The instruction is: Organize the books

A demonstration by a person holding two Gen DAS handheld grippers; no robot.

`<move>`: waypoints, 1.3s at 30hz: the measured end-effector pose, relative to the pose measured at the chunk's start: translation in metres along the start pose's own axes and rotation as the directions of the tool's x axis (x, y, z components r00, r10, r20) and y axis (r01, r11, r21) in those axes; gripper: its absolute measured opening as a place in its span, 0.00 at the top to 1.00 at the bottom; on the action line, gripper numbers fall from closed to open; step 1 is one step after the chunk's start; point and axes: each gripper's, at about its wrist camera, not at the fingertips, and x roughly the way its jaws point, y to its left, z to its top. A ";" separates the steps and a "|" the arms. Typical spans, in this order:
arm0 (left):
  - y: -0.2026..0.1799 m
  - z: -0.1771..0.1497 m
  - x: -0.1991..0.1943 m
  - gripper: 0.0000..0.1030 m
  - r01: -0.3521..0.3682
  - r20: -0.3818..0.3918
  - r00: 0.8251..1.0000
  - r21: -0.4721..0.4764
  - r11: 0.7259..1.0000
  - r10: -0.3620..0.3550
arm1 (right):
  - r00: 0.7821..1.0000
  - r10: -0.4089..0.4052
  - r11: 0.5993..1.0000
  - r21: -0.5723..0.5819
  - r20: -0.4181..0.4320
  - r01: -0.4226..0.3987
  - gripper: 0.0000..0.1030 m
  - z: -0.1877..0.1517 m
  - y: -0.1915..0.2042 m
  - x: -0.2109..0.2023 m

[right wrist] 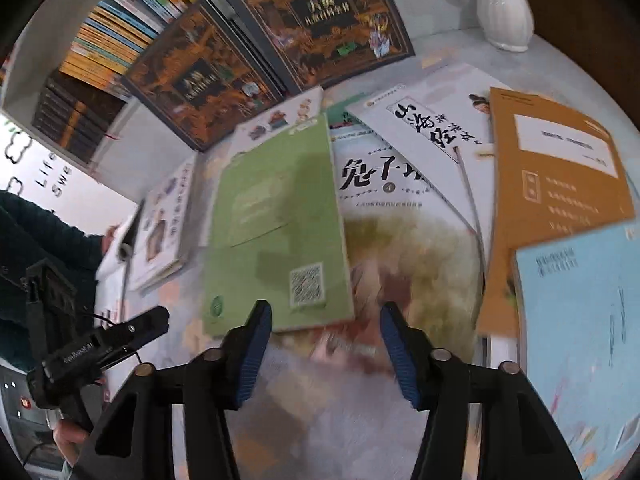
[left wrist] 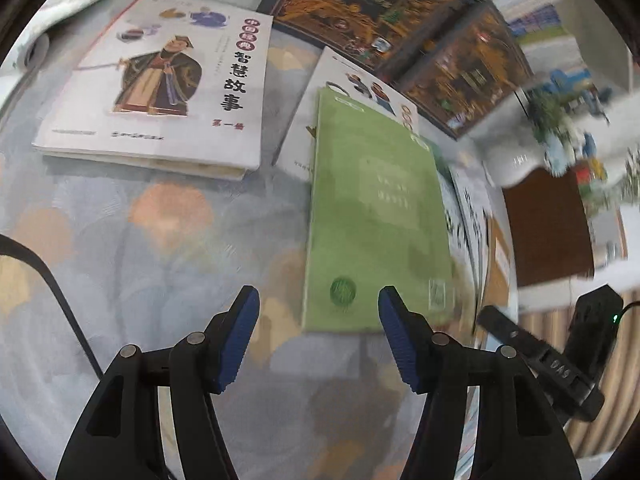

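I read 智慧故事 and 第一册 on the white storybook (left wrist: 160, 80), 兔子 on the rabbit book (right wrist: 400, 208), and "GenRobot.AI" on the left gripper (right wrist: 148, 326).

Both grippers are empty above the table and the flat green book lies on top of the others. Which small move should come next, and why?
Probably lower the right gripper onto the near edge of the flat green paperback book. Its fingers stand open with nothing between them, just short of that edge, and the book lies on top of the white rabbit-title book, free to lift. The left gripper is also open and empty.

Green book (left wrist: 372, 216), orange book (right wrist: 556, 184), blue-padded claws
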 end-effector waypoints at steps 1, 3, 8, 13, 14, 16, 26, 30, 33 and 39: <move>-0.001 0.003 0.004 0.43 -0.010 0.001 1.000 -0.004 1.000 0.010 | 1.000 0.009 1.000 -0.007 -0.010 -0.009 0.63 0.007 0.001 0.006; -0.005 0.009 0.014 0.43 -0.026 0.002 1.000 0.006 1.000 0.026 | 1.000 0.005 0.999 -0.043 0.011 -0.005 0.64 0.018 0.006 0.011; -0.007 0.016 0.035 0.43 -0.076 -0.007 0.997 -0.030 0.997 0.076 | 0.996 -0.077 0.986 -0.143 0.053 0.083 0.64 0.041 0.018 0.032; -0.018 0.012 0.041 0.42 -0.080 -0.012 0.997 0.019 0.997 0.080 | 0.999 -0.026 0.995 -0.098 -0.024 0.024 0.61 0.045 0.009 0.064; -0.022 0.009 0.042 0.41 -0.091 -0.015 0.996 0.041 0.995 0.092 | 1.000 -0.018 0.994 -0.108 -0.023 0.015 0.61 0.043 0.010 0.064; -0.028 0.001 0.040 0.41 -0.135 -0.008 0.991 0.083 0.987 0.136 | 0.999 0.007 0.993 -0.116 -0.033 -0.011 0.61 0.036 0.013 0.063; -0.008 -0.104 -0.005 0.41 -0.108 -0.130 0.983 0.156 0.982 0.129 | 0.984 0.037 0.990 -0.125 -0.173 -0.060 0.59 -0.060 0.006 0.026; -0.003 -0.144 -0.021 0.41 -0.080 -0.190 0.975 0.175 0.981 0.113 | 0.966 0.066 0.989 -0.111 -0.249 -0.097 0.59 -0.122 -0.007 0.010; 0.003 -0.152 -0.030 0.41 -0.061 -0.187 0.979 0.131 0.990 0.085 | 0.960 0.065 0.985 -0.135 -0.271 -0.105 0.60 -0.137 -0.011 0.001; 0.011 -0.135 -0.029 0.41 -0.035 -0.135 0.990 0.070 0.997 0.044 | 0.983 0.096 0.994 -0.030 -0.155 -0.102 0.58 -0.121 -0.027 0.010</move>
